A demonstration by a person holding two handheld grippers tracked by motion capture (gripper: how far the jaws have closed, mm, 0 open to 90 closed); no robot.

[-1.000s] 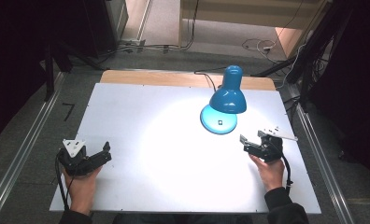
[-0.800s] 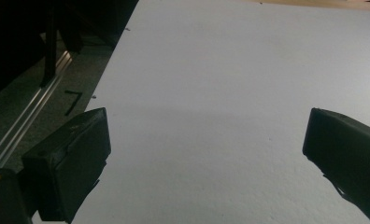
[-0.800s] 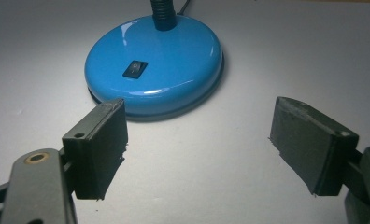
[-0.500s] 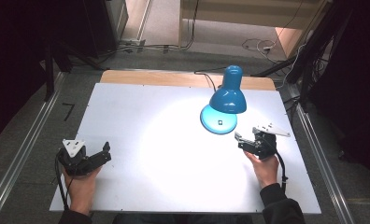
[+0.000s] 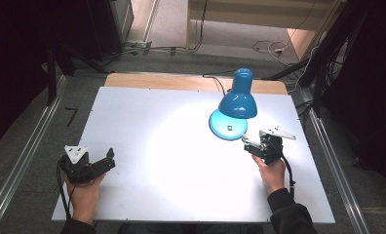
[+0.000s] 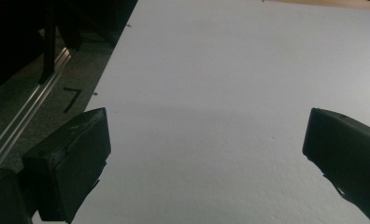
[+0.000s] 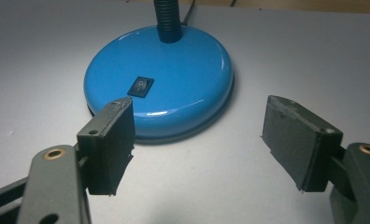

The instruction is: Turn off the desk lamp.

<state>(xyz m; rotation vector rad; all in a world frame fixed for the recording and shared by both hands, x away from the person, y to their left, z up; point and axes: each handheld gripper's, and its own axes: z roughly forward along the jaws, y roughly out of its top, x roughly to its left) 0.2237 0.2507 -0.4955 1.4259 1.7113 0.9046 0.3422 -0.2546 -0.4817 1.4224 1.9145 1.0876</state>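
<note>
A lit blue desk lamp [image 5: 235, 109] stands toward the counter's [image 5: 147, 117] far right corner. The right gripper [image 5: 252, 146] hangs just beside its round base [image 7: 160, 79], jaws spread and empty. Near the front left corner, the left gripper [image 5: 108, 158] is likewise spread, holding nothing.

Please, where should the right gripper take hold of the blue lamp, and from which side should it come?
Probably the black ribbed neck, just above the round base: the base looks wider than the open right gripper, the neck is narrow. Come from the person's side, where that gripper already faces it, jaws on either side of the neck.
</note>
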